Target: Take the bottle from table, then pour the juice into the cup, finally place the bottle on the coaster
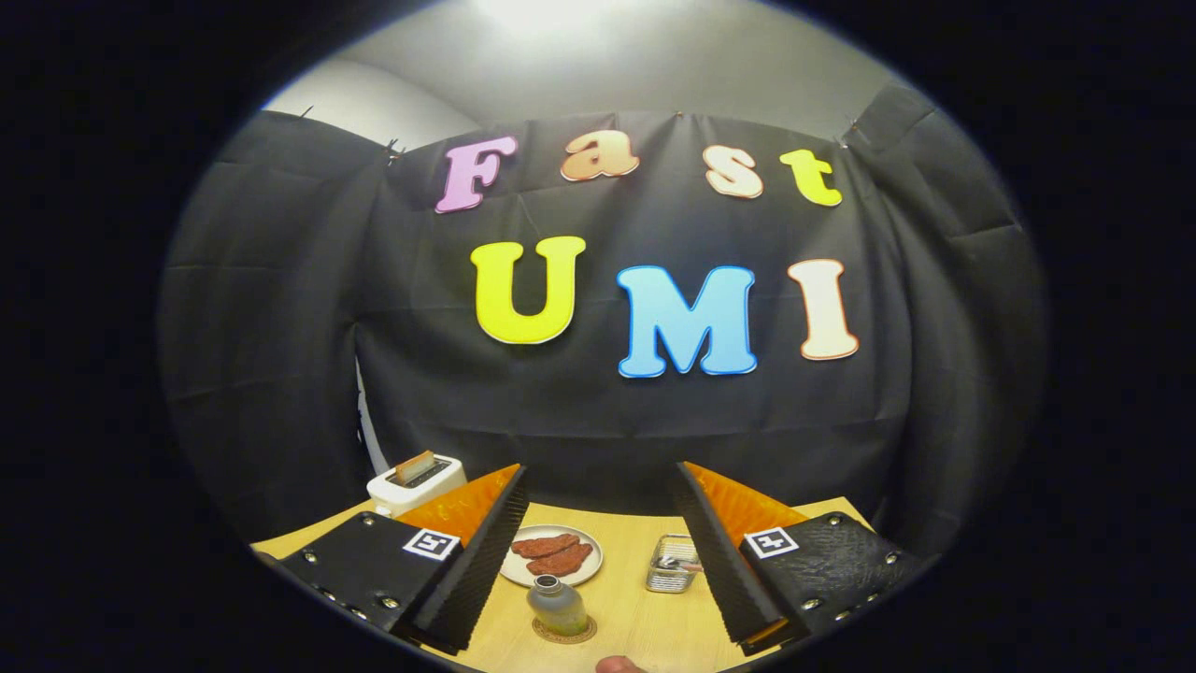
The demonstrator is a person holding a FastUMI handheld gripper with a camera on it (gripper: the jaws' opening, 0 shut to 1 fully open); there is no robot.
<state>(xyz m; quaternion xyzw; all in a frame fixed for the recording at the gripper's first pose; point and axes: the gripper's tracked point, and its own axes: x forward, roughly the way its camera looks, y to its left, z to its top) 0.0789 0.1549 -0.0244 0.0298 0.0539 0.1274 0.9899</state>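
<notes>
The bottle point(558, 606) is seen standing upright on the coaster point(564, 632), so the final placing step is judged complete; a clear retreat is all that is called for. The tongs point(598, 551) are spread wide, with nothing held or touched. The bottle stands between the fingers.

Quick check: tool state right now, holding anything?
Tool: open, holding nothing; the bottle stands on the coaster between its fingers, untouched.
</notes>
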